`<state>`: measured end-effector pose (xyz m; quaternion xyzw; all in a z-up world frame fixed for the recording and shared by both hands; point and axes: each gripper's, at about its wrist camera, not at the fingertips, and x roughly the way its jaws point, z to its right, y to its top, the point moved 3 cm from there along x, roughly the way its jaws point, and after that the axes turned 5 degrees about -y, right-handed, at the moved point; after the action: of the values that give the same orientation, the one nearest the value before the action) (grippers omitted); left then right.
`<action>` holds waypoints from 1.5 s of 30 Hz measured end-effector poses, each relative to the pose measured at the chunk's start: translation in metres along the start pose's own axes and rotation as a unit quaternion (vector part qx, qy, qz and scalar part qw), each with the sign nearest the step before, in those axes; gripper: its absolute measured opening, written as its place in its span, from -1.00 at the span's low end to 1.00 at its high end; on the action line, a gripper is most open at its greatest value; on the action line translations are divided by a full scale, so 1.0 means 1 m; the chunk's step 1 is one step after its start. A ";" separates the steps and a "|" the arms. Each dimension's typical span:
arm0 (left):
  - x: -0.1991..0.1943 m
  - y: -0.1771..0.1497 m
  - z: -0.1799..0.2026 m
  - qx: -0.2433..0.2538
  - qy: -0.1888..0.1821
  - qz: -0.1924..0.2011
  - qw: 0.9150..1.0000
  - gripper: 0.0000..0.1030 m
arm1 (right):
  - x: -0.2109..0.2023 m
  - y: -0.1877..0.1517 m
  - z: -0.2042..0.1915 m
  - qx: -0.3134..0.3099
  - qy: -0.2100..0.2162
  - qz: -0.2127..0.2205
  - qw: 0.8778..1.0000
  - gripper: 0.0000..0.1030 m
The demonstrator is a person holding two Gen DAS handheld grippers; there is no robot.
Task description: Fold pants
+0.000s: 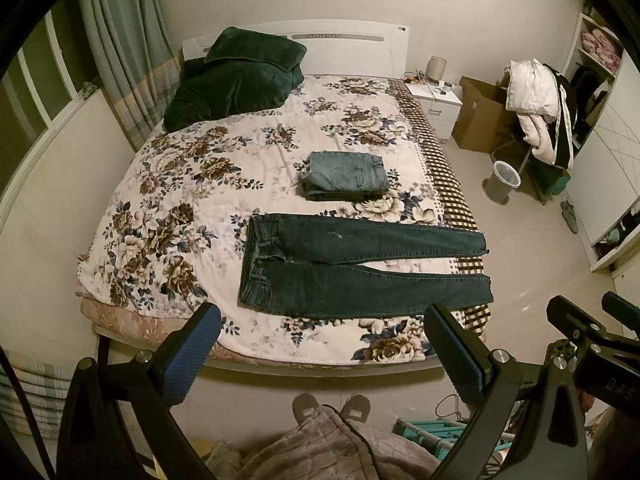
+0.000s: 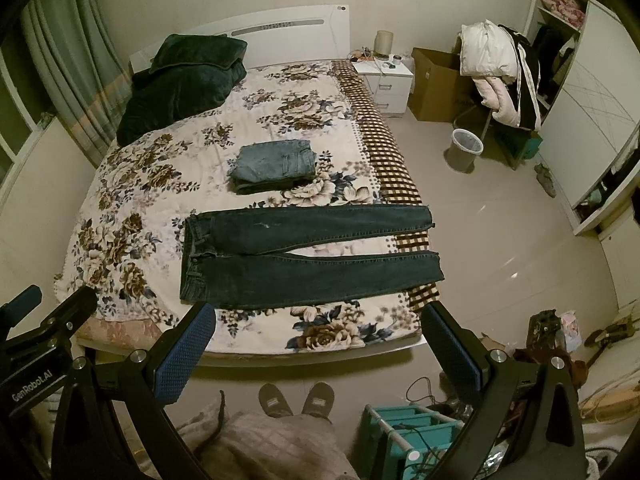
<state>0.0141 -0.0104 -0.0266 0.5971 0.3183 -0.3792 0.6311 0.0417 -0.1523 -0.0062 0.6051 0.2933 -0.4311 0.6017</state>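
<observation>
Dark blue jeans (image 1: 352, 268) (image 2: 304, 256) lie flat across the near end of the floral bed (image 1: 192, 184) (image 2: 132, 200), waistband to the left, both legs stretched right with the cuffs at the bed's right edge. Behind them sits a folded lighter pair of jeans (image 1: 346, 176) (image 2: 274, 164). My left gripper (image 1: 320, 344) hangs open above the bed's near edge, short of the jeans, holding nothing. My right gripper (image 2: 316, 344) is also open and empty, high over the near edge. Each gripper shows at the side of the other's view.
A dark green blanket (image 1: 236, 76) is piled at the head of the bed. A white nightstand (image 2: 386, 80), cardboard box (image 2: 436, 84), waste bin (image 2: 464, 148) and a chair heaped with clothes (image 2: 500, 72) stand to the right. The person's slippered feet (image 2: 296, 400) are by a teal rack (image 2: 404, 428).
</observation>
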 end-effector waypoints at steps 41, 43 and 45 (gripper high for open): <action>0.114 0.066 -0.011 0.045 0.046 0.028 0.998 1.00 | 0.125 0.069 0.020 0.018 -0.027 0.012 0.999 1.00; 0.150 0.079 -0.014 0.051 0.057 0.012 0.997 1.00 | 0.165 0.092 0.025 -0.006 -0.046 0.008 0.999 1.00; 0.187 0.090 -0.014 0.050 0.068 -0.013 0.996 1.00 | 0.210 0.116 0.029 -0.026 -0.059 -0.001 0.998 1.00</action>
<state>0.1878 -0.0148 -0.1418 0.6483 0.3485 -0.3616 0.5723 0.2334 -0.2271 -0.1319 0.5623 0.2691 -0.4587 0.6333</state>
